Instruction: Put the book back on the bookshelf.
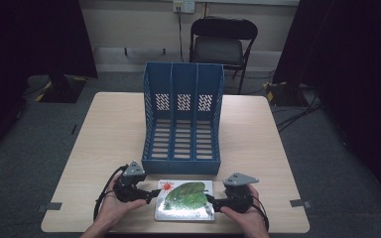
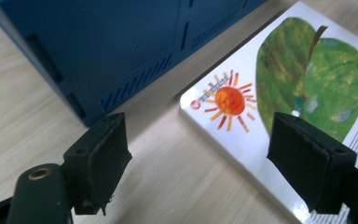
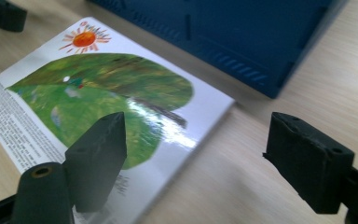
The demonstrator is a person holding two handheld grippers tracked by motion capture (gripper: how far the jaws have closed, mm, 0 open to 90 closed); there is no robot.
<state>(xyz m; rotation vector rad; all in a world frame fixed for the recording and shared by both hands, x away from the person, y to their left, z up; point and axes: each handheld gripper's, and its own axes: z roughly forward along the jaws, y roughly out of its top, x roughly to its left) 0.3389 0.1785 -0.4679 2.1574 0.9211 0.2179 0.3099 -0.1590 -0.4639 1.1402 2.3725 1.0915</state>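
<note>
Table (image 1: 114, 129): I see a pale wood top running from 9 to 3 o'clock in the high view.

Rack (image 1: 182, 116): a blue three-slot file rack stands upright at table centre, open side toward 6 o'clock. Its dark blue base also shows at 11 o'clock in the left gripper view (image 2: 98, 51) and at 1 o'clock in the right gripper view (image 3: 242, 32).

Book (image 1: 185, 200): a picture book with a green leaf and an orange sun lies flat at 6 o'clock of the rack, just beside its base and between my two grippers. It sits at 2 o'clock in the left gripper view (image 2: 307, 74) and at 10 o'clock in the right gripper view (image 3: 107, 93).

Left gripper (image 1: 155, 194): held at 9 o'clock of the book. Its jaws stand wide apart with nothing clamped; one pad (image 2: 98, 163) hangs over bare table, the other over the book's edge. I cannot tell whether that pad touches the cover.

Right gripper (image 1: 212, 202): held at 3 o'clock of the book, jaws likewise spread and gripping nothing. One pad (image 3: 98, 158) hangs over the cover, the other over bare table.
</note>
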